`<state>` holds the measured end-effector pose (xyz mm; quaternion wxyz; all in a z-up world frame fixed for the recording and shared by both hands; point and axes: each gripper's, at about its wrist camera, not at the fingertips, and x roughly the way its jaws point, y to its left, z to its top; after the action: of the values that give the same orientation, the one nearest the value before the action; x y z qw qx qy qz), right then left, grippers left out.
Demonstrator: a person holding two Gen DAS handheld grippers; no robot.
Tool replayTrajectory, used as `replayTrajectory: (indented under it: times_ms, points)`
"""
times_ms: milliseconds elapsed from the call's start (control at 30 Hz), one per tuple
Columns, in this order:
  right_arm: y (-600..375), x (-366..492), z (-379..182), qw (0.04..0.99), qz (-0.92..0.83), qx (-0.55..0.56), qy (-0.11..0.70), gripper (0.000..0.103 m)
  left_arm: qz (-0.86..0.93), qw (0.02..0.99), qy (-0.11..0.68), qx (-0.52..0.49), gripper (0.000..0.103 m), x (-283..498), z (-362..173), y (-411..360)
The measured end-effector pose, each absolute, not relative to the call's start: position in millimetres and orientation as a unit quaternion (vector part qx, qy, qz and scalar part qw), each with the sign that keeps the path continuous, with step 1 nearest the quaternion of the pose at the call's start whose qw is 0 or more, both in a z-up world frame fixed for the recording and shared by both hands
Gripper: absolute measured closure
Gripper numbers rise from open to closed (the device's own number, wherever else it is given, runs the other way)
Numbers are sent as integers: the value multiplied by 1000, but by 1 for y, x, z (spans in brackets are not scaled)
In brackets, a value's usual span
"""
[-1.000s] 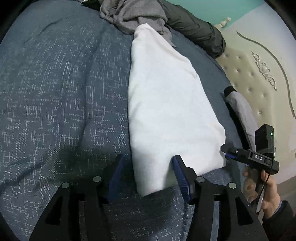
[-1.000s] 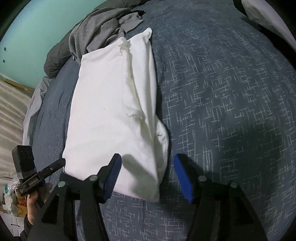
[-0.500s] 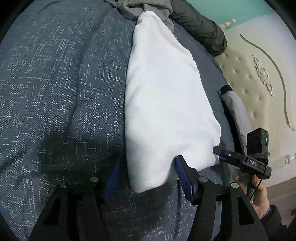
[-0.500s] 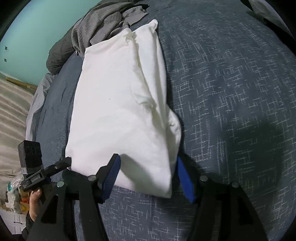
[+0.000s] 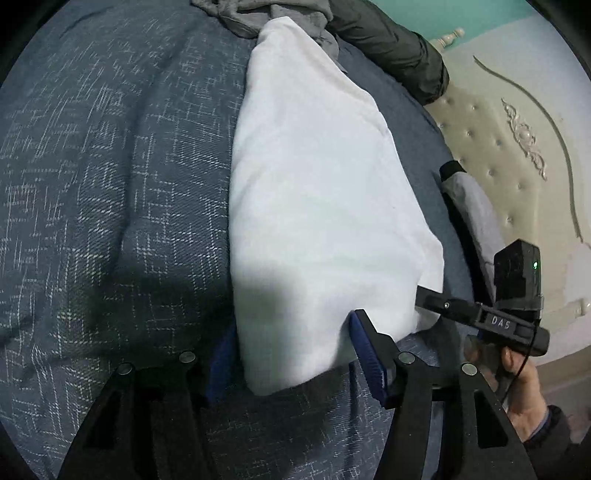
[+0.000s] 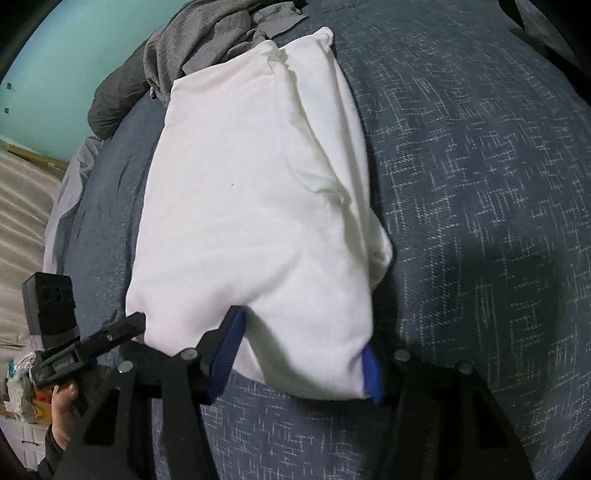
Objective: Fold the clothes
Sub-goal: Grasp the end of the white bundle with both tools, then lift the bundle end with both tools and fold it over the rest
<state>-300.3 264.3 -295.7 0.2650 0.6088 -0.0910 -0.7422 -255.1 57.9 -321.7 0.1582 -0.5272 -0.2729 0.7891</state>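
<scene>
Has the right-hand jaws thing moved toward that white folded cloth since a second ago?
Yes. The right gripper has slid forward over the blue bedspread; the white cloth's near corner now sits between its closing jaws.

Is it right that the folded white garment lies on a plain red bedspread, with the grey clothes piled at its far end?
Not quite. The bedspread is dark blue with a white crosshatch pattern, not plain red, as the right wrist view shows. The folded white garment does lie on it, with the grey clothes piled at its far end.
</scene>
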Motion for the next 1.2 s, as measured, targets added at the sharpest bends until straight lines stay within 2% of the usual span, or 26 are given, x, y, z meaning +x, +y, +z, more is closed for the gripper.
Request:
replayTrajectory:
  times_ms: [133,367,500,600,733,1033,1200]
  points:
    - [259,-300,-296,261,-746,606,-93,55,794,159,-271,-521,40,-261,-323,60]
    - [257,-298,-296,267,-749,599,-91,79,801,158,-258,-516,40,-265,-323,68]
    - [253,-294,-292,272,-757,589,-74,86,809,159,-239,-512,52,-267,-319,72]
    - [252,-291,-287,272,-764,582,-57,88,817,162,-226,-505,62,-267,-314,75]
    - [258,-288,-282,273,-769,576,-50,90,826,163,-210,-497,68,-266,-305,80]
    - [264,-282,-241,287,-786,547,-33,91,841,159,-193,-480,69,-258,-279,87]
    - [268,-281,-214,298,-794,529,-34,92,850,163,-175,-470,70,-256,-246,96]
